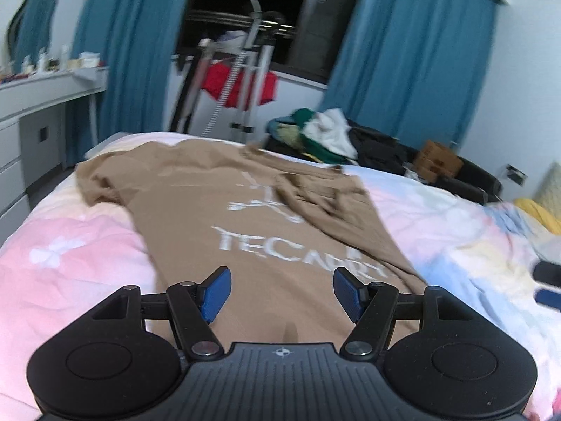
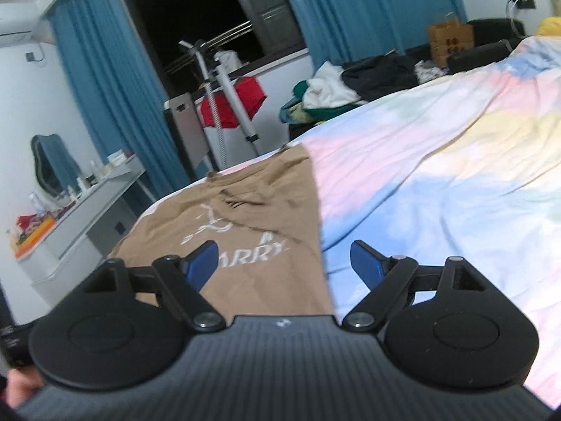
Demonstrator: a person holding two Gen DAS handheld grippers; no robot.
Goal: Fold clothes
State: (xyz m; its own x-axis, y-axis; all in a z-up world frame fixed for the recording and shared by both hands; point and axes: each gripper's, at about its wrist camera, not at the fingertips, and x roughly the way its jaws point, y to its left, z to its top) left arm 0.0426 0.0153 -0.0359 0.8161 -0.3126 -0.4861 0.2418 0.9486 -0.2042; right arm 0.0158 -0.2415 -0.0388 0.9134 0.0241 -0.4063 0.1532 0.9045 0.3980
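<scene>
Left gripper (image 1: 282, 293): spread wide, empty, hovering over the shirt's near part.
Right gripper (image 2: 282, 265): spread wide too, empty, above the shirt's right edge.
Tan T-shirt (image 1: 224, 217): print-up on the pastel bedspread (image 1: 70, 256), right side folded over, sleeve area rumpled.
Background: blue curtains (image 1: 413, 52), clothes pile (image 1: 322, 129).

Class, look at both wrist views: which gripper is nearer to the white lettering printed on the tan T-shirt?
Left. The left gripper hovers open right over the tan T-shirt, its lettering just ahead. The right gripper hangs open over the shirt's right edge, lettering off to its left.
</scene>
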